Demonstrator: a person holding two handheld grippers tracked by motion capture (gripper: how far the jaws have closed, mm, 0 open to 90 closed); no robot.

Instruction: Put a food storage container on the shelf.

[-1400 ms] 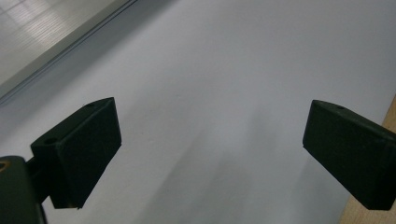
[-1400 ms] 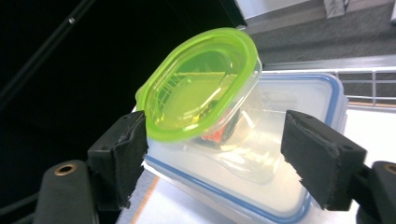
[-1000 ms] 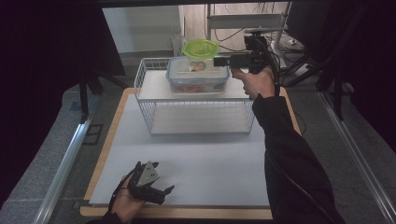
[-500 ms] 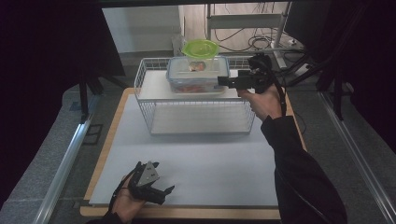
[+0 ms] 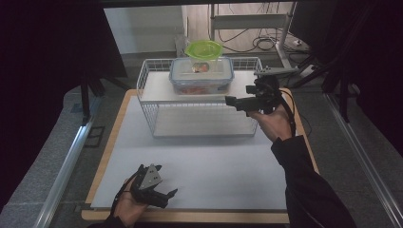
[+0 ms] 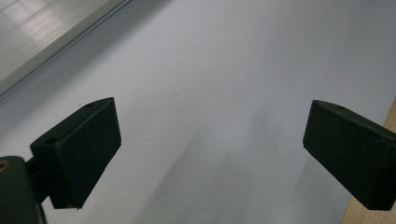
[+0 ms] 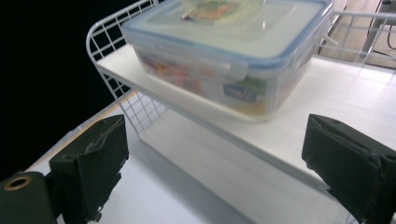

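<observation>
Dim room, dark drapes left and right, cables on the floor beyond. In the middle a wooden table (image 5: 110,142) under a pale mat (image 5: 209,166). On the far half of the mat a white wire rack (image 5: 145,95) with two white shelves.

On the upper shelf, a clear lidded food container (image 5: 202,76) with a blue rim seal, coloured contents showing through the wall. Long axis across the table, running left to right in the high view, one long side toward the person. Upright and flat on the shelf, toward its back middle. Behind it, a green funnel-shaped bowl (image 5: 203,50), mouth up; touching or just apart, impossible to tell.

Right gripper (image 5: 231,100) held in front of the rack's right end, level, pointing left across the rack's front. Jaws just opening, now spread wide, nothing between them. Container beyond and to the left of the tips, higher than them, clearly apart. In the right gripper view, the container (image 7: 224,56) upper centre, one corner nearest, above the gap between the two pads.

Left gripper (image 5: 167,194) low on the near left of the mat, resting in the hand, jaws wide apart and empty over bare mat (image 6: 205,93), well away from rack and container.
</observation>
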